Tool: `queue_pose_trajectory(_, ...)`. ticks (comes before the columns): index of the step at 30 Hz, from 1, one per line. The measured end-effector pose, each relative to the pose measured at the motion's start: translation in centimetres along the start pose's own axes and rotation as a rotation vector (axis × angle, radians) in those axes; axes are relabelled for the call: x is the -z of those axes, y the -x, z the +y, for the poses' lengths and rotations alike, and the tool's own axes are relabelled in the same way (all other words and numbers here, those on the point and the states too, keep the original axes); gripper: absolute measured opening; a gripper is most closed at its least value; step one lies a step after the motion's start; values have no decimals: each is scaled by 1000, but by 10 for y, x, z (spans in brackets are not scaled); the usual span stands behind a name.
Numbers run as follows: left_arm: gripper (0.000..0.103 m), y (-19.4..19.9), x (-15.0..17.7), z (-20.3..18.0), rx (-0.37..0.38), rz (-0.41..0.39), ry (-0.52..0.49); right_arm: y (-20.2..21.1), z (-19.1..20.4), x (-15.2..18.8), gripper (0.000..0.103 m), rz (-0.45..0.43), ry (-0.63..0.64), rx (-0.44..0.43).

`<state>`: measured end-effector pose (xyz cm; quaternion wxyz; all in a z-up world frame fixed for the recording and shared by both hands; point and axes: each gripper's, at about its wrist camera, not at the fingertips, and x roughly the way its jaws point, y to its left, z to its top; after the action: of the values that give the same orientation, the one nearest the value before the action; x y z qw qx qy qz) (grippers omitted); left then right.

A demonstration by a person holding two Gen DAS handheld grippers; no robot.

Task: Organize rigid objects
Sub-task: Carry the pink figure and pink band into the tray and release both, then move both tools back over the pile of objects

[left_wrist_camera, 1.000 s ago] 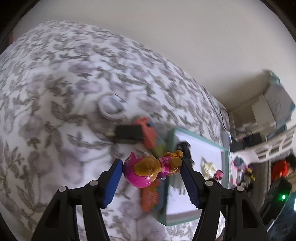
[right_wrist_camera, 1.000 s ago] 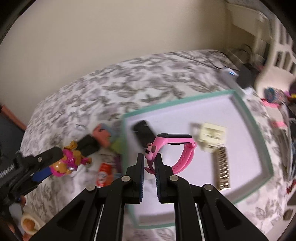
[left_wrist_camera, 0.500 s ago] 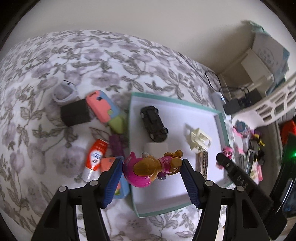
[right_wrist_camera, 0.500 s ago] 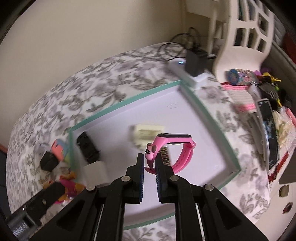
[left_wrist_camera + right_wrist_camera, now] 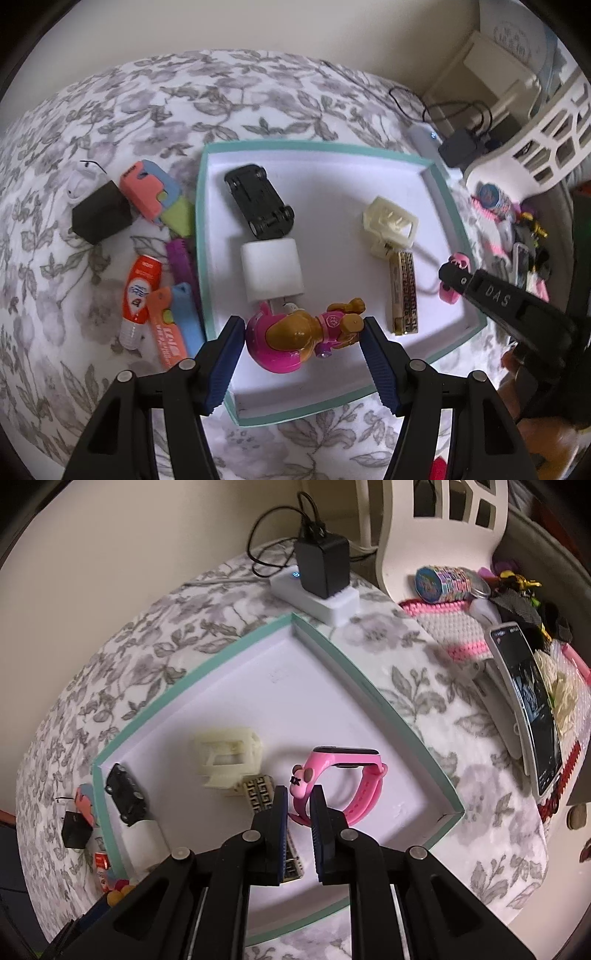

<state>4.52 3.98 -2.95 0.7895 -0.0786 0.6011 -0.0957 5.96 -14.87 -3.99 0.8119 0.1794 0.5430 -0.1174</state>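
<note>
My left gripper [image 5: 301, 332] is shut on a pink and gold toy pup figure [image 5: 295, 338], held over the near part of the teal-rimmed white tray [image 5: 201, 229]. My right gripper [image 5: 297, 797] is shut on a pink watch [image 5: 347, 775], hanging over the tray's [image 5: 373, 698] right side; the same gripper [image 5: 452, 275] shows at the right of the left wrist view. Inside the tray lie a black toy car [image 5: 258, 201], a white block [image 5: 271, 269], a cream plastic piece [image 5: 391, 225] and a patterned gold bar [image 5: 404, 291].
Left of the tray on the floral cloth [image 5: 110, 110] lie a black cube [image 5: 101, 214], a pink and blue case [image 5: 149, 188], an orange tube [image 5: 138, 295] and several coloured sticks. A white power strip with black adapter [image 5: 321, 576], a phone [image 5: 528, 709] and a white chair stand at the right.
Both grippers have swung right and come over the tray with their loads still held. The right gripper now hangs nearer the tray's right corner.
</note>
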Motion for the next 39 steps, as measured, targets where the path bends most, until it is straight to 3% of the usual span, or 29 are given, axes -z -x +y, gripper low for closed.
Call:
queue_pose_trajectory(13, 68, -17, -6, 4, -36, 41, 27, -15, -2, 1, 18, 52, -6, -1)
queue_pose_trajectory(15, 68, -18, -6, 5, -32, 46, 35, -12, 0, 0, 37, 42, 0, 9)
queue_pose_trajectory(17, 69, -16, -7, 6, -30, 48, 36, -7, 2, -1, 49, 25, 4, 6)
queue_pose_trajectory(22, 80, -6, -7, 10, -5, 30, 44, 6, 9, -2, 53, -11, 24, 2)
queue_pose_trajectory(25, 85, 2, -9, 15, 0, 15, 56, 15, 14, -2, 64, -41, 38, -2)
queue_pose_trajectory(29, 101, 14, -13, 27, -9, -22, 95, 25, 20, -2, 79, -78, 60, -9)
queue_pose_trajectory(39, 103, 44, -15, 88, -116, -123, 255, 27, 37, 5, 92, -108, 138, -17)
